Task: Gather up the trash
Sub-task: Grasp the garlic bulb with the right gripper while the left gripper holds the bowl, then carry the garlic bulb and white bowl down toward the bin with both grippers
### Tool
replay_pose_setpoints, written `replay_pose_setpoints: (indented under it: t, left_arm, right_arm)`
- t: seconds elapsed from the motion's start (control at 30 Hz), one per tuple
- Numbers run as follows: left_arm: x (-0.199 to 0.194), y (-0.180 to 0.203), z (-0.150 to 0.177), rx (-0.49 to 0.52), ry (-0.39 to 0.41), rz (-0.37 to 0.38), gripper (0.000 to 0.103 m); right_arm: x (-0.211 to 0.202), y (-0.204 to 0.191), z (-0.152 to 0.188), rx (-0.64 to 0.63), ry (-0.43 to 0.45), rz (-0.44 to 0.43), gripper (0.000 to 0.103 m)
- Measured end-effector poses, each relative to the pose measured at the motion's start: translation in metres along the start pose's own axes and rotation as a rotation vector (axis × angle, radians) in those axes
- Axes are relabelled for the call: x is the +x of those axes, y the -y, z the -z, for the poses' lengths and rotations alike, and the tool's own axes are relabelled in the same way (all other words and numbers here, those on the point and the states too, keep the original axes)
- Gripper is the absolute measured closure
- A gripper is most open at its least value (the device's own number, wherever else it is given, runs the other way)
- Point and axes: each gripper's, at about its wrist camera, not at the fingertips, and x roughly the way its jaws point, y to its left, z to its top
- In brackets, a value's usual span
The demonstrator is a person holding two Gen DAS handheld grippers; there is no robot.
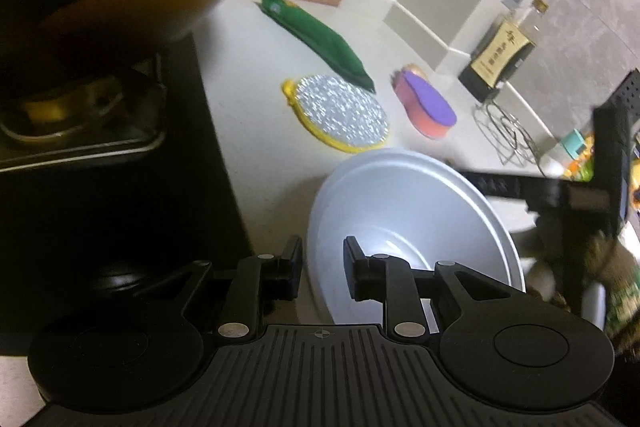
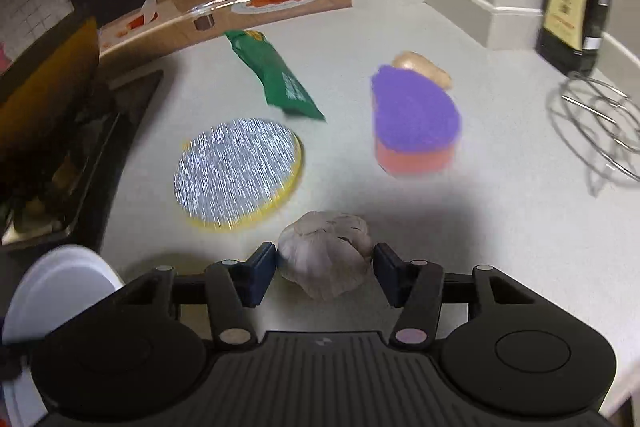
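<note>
Plate rim (image 1: pixel 320 211) sits between the left gripper's (image 1: pixel 322 261) parted fingers, which do not visibly pinch it; black bin wall (image 1: pixel 120 207) stands just left, open counter (image 1: pixel 248 99) ahead. Garlic bulb (image 2: pixel 325 253) lies squarely between the right gripper's (image 2: pixel 325 269) fingers, pads at its flanks, contact unclear; scouring pad (image 2: pixel 236 173) ahead-left, sponge (image 2: pixel 416 119) ahead-right, clear room around.

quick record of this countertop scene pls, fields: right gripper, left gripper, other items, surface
right gripper: jaws either side of garlic bulb, contact unclear
left gripper: jaws straddle rim of white plate
other items: green wrapper, silver round pad, purple sponge, dark bottle, wire rack
surface: white countertop
</note>
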Motion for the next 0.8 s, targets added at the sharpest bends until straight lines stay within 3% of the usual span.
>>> replay_pose_setpoints:
  t: [0.27, 0.33, 0.5, 0.77, 0.8]
  left_arm:
    - [0.017, 0.008, 0.002, 0.045, -0.048, -0.009, 0.085]
    - [0.019, 0.009, 0.002, 0.053, -0.061, -0.002, 0.087]
    - [0.021, 0.006, 0.006, -0.007, -0.087, 0.061, 0.088]
    - [0.013, 0.000, 0.004, -0.039, -0.037, 0.076, 0.089]
    - [0.013, -0.001, 0.003, -0.041, -0.037, 0.078, 0.089]
  right_arm:
    - [-0.033, 0.016, 0.038, -0.053, 0.046, 0.164, 0.048]
    - [-0.035, 0.020, 0.041, -0.037, 0.055, 0.179, 0.048]
    - [-0.040, 0.029, 0.045, 0.037, 0.094, 0.204, 0.033]
    - [-0.028, 0.033, 0.039, 0.091, 0.092, 0.200, 0.033]
    - [-0.026, 0.033, 0.038, 0.096, 0.089, 0.200, 0.038]
